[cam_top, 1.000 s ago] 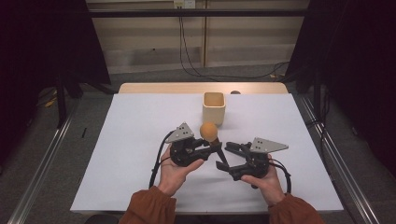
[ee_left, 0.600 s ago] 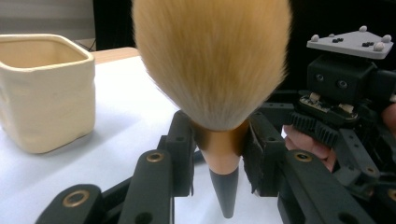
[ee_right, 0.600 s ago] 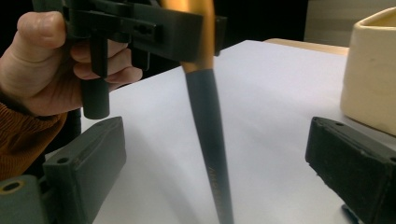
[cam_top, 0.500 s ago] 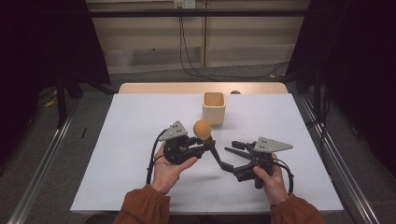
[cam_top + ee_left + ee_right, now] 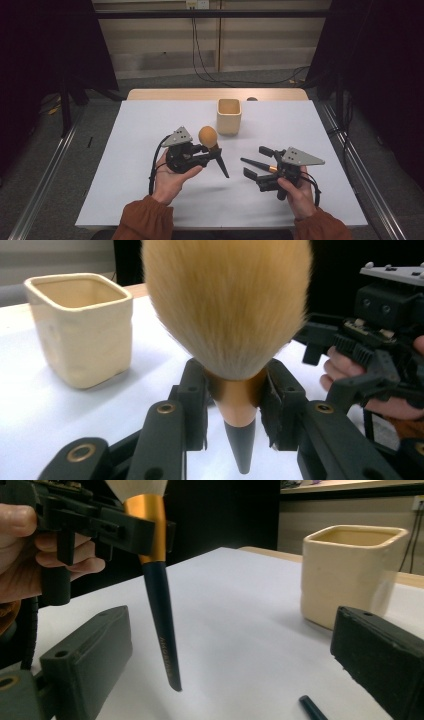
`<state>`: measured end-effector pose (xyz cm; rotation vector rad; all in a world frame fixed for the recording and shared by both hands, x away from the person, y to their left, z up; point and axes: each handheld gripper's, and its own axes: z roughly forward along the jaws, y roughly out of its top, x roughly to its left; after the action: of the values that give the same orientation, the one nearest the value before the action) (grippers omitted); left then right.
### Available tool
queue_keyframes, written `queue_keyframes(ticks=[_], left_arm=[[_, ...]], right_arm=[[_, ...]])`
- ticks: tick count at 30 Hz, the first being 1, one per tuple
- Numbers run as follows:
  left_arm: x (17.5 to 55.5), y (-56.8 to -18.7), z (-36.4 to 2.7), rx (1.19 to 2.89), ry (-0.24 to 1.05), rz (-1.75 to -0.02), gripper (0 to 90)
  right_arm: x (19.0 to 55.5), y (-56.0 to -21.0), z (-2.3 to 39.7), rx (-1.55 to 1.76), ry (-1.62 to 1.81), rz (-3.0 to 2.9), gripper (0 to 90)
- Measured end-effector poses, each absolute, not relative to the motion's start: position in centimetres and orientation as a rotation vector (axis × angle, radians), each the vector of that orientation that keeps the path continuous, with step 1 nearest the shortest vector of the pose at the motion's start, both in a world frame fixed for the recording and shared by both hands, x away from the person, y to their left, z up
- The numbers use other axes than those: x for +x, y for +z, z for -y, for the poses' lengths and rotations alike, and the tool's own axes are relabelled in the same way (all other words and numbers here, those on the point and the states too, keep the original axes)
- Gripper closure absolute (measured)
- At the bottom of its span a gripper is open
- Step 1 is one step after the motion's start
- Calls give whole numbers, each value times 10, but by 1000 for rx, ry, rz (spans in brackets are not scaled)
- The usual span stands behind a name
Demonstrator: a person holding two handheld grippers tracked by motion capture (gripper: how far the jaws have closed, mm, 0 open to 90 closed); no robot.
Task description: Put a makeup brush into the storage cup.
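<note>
Since the earlier frames our left gripper (image 5: 209, 155) has carried the big brush (image 5: 208, 136) up and toward nine o'clock, away from our right gripper (image 5: 256, 161), whose jaws have just been opening with nothing pressed between them.

We clamp the big brush at its gold collar in the left gripper: bristles up, dark handle pointing down toward five o'clock, its tip clear of the white table (image 5: 125, 150). The cream cup (image 5: 229, 116) stands at one o'clock from the brush head, close but apart. A second, thin brush (image 5: 257, 164) lies on the table between the spread jaws of our right gripper, released and untouched by its pads.
</note>
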<state>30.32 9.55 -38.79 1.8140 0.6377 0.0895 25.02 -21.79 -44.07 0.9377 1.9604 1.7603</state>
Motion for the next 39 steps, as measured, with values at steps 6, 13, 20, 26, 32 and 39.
queue_keyframes(ticks=[6, 13, 20, 26, 32, 39], left_arm=[[306, -386, -103, 1822, 92, -665, 664], [310, -382, -108, 1840, 99, -674, 664], [315, -378, -112, 1856, 114, -684, 664], [327, -368, -111, 1882, 126, -693, 664], [338, -354, -110, 1866, 151, -683, 664], [350, -344, -111, 1817, 191, -698, 663]], right_arm=[[240, -443, 235, 975, 1693, -1938, 13], [230, -450, 256, 1039, 1624, -1880, 2], [220, -452, 276, 1114, 1570, -1800, 0], [216, -460, 283, 1126, 1552, -1759, 0], [216, -461, 284, 1148, 1547, -1746, 0], [215, -462, 287, 1148, 1551, -1732, 0]])
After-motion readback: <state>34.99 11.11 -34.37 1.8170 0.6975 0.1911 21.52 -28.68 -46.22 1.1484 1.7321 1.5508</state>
